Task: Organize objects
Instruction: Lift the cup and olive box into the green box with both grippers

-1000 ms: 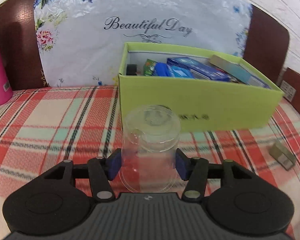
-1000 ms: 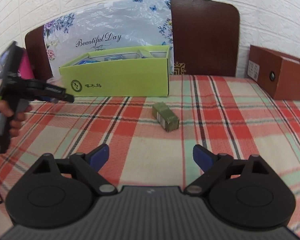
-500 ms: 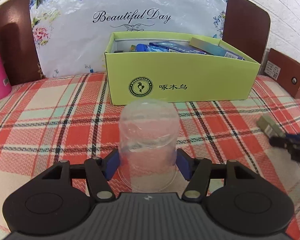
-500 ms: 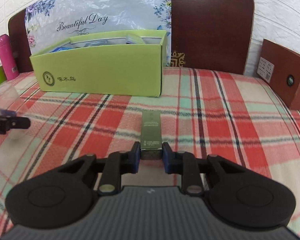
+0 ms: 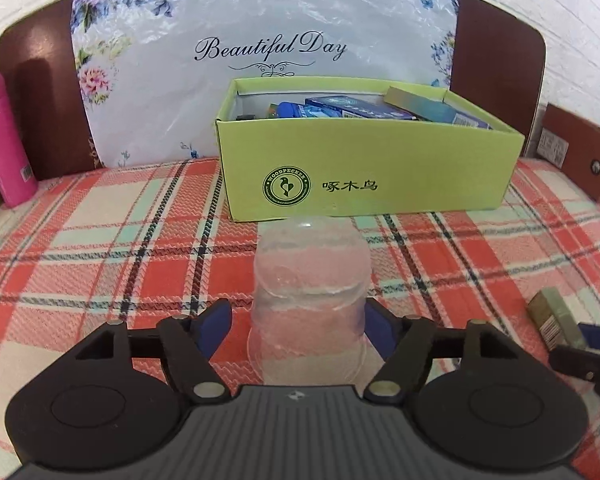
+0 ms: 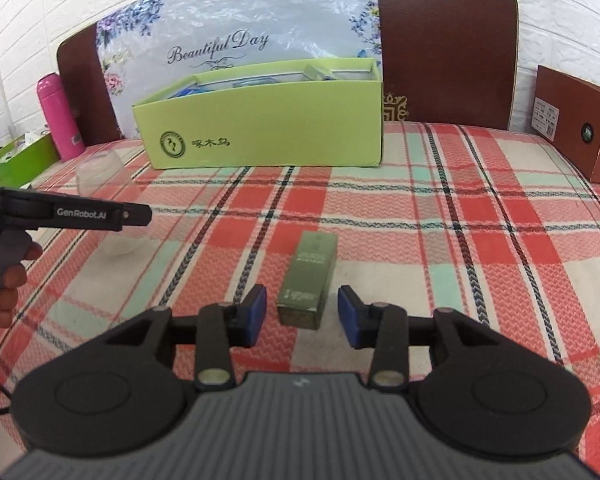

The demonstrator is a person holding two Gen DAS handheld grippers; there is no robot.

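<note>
Cup (image 5: 310, 280), upturned, is sitting mid-bed between left fingers (image 5: 216, 322), which are just opening, clear of it. Right fingers (image 6: 254, 314) are parting around green carton (image 6: 310, 280), untouched, before box (image 6: 268, 128).

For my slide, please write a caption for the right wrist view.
Right claw open around a small olive carton lying on the plaid cloth, green box behind.

Both views bright, evenly lit, colours saturated. Strong fisheye bending; dark vignette in the corners. Glare on the crinkled floral plastic sheet (image 5: 260, 40). Soft shadows only, close under the lime-green cardboard box (image 6: 268, 120). Focus sharp throughout.
</note>
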